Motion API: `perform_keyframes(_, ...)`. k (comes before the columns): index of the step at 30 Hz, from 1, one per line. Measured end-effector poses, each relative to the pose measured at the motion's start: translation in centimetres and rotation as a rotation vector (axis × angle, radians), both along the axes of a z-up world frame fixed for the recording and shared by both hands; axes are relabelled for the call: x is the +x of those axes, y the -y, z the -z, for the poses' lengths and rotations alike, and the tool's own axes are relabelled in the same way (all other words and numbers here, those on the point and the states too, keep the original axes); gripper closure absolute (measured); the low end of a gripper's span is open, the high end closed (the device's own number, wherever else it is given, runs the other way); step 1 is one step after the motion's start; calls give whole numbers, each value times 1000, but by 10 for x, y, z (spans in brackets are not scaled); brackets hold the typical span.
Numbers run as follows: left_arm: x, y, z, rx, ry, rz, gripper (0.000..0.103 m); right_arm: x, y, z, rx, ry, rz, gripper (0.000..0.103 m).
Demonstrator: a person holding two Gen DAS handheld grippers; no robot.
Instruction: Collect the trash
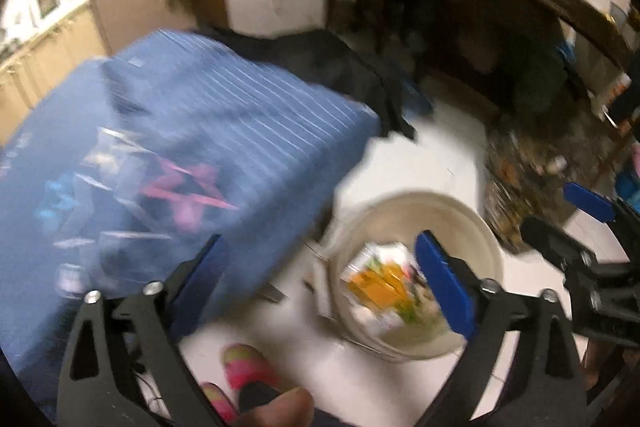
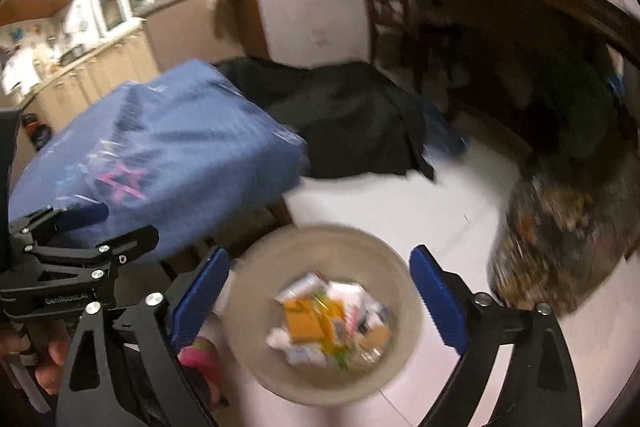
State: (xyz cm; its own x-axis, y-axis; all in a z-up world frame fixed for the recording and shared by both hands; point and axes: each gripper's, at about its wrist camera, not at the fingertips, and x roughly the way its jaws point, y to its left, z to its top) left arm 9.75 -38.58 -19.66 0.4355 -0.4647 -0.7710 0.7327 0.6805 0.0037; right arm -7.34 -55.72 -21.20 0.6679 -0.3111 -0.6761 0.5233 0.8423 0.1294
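Observation:
A round beige bin stands on the white floor and holds several pieces of trash, orange, white and green wrappers. It also shows in the right wrist view with the trash inside. My left gripper is open and empty, above the bin's left side. My right gripper is open and empty, directly above the bin. The right gripper shows at the right edge of the left wrist view, and the left gripper at the left of the right wrist view. Both views are blurred.
A table with a blue cloth with pink and cyan print stands left of the bin. A black cloth heap lies behind it. A patterned dark rug lies to the right. A wooden chair and dark furniture stand at the back. Pink slippers are below.

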Motion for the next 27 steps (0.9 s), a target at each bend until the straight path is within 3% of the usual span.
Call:
perform_keyframes(7,31,-99,-68,-110,167,-214,6,58,-80,-75,-104,187,-193,5)
perform_keyframes(10,41,-146,-96,-98,285,-351,6,84,-120,-107,-149,249,-270,5)
perform_keyframes(15,51,-227,-132,-117,379,-523,5,122,-194,-154,-198,363,-400,5)
perform_keyframes(20,40,-308,-168,-194,500,-707,5,142,-259,-184,-238,463,-493,5)
perform_keyframes(27,19,-361,-196,-215,546,-801,5,166,-340,-201,-257,470,-576,5)
